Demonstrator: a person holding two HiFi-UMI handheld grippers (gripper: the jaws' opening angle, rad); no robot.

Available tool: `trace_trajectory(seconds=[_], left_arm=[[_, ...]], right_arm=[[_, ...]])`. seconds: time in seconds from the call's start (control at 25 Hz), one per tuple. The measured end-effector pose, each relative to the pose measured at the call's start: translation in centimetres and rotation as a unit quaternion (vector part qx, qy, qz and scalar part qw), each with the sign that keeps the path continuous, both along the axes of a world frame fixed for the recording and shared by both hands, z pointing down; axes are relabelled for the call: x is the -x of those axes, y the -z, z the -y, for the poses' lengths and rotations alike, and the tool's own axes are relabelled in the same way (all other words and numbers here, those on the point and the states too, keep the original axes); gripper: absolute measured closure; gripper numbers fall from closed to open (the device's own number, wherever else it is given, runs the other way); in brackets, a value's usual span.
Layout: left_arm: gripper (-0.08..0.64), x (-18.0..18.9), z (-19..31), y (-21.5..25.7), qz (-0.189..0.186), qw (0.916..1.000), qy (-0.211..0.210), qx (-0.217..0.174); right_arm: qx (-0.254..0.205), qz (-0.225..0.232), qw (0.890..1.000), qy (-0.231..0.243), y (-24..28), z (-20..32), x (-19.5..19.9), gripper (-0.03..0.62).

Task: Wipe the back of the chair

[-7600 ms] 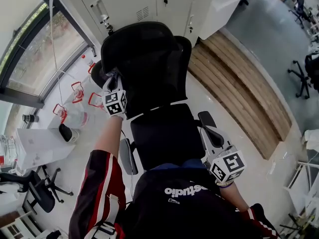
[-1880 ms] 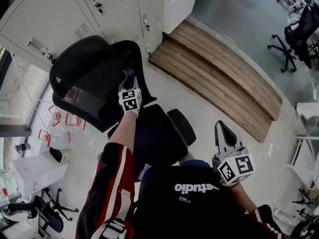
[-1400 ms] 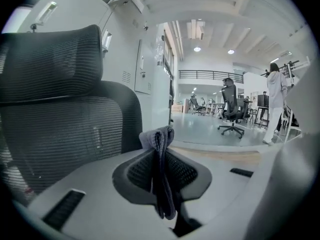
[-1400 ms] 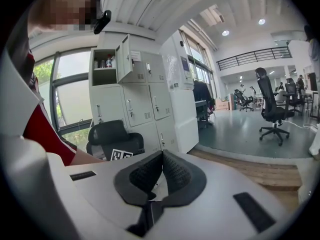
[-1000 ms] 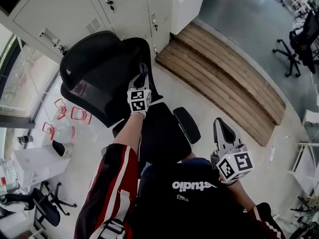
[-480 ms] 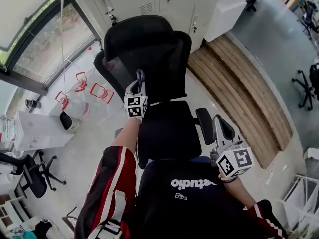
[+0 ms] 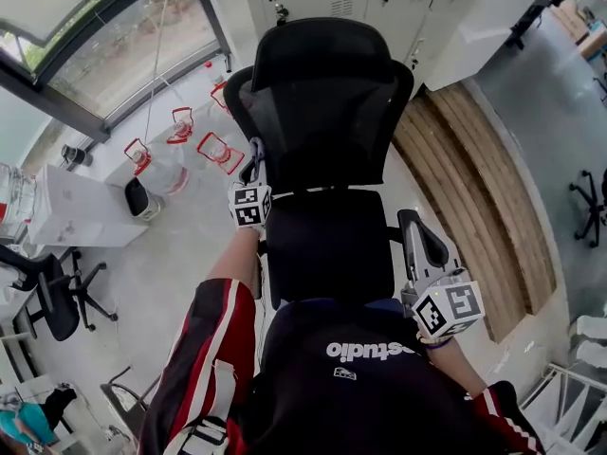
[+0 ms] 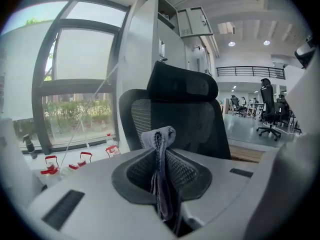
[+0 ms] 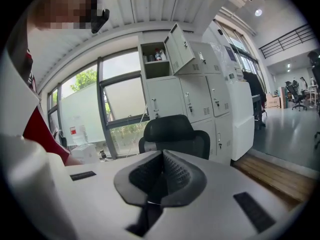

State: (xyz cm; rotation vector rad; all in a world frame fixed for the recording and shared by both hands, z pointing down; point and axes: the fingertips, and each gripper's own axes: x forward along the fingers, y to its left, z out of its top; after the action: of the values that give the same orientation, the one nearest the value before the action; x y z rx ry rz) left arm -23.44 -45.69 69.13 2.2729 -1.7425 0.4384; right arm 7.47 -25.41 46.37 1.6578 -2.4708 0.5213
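The black chair (image 7: 327,245) fills the middle of the head view, its backrest (image 7: 327,112) toward the top. The left hand-held gripper (image 7: 254,159) sits just beside the backrest's left edge, jaws pinched tight on a grey cloth (image 8: 159,139). At lower right, by the armrest (image 7: 424,238), the right hand-held gripper (image 9: 162,156) has its jaws pressed together on nothing.

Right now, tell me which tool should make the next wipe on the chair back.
Left, probably. The left tool is shut on the grey cloth and sits up beside the left edge of the backrest; the right tool is shut on nothing, low near the armrest.
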Motion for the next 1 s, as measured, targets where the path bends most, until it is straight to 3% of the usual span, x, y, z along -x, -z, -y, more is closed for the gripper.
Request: trace_trajectory(seconds=[0.24, 0.52, 1.0], left_arm=[[0.500, 3.4, 0.8, -2.2, 0.004, 0.9998, 0.018, 0.005], [0.500, 4.3, 2.5, -5.0, 0.008, 0.9994, 0.025, 0.023], [0.500, -1.0, 4.6, -7.0, 0.011, 0.9991, -0.001, 0.041]], right_arm=[[0.004, -0.013, 1.000, 0.009, -1.0, 0.3, 1.3, 0.588], [0.021, -0.035, 0.999, -0.010, -1.7, 0.2, 0.6, 0.588], [0.031, -0.038, 0.998, -0.045, -1.9, 0.0, -3.2, 0.586]])
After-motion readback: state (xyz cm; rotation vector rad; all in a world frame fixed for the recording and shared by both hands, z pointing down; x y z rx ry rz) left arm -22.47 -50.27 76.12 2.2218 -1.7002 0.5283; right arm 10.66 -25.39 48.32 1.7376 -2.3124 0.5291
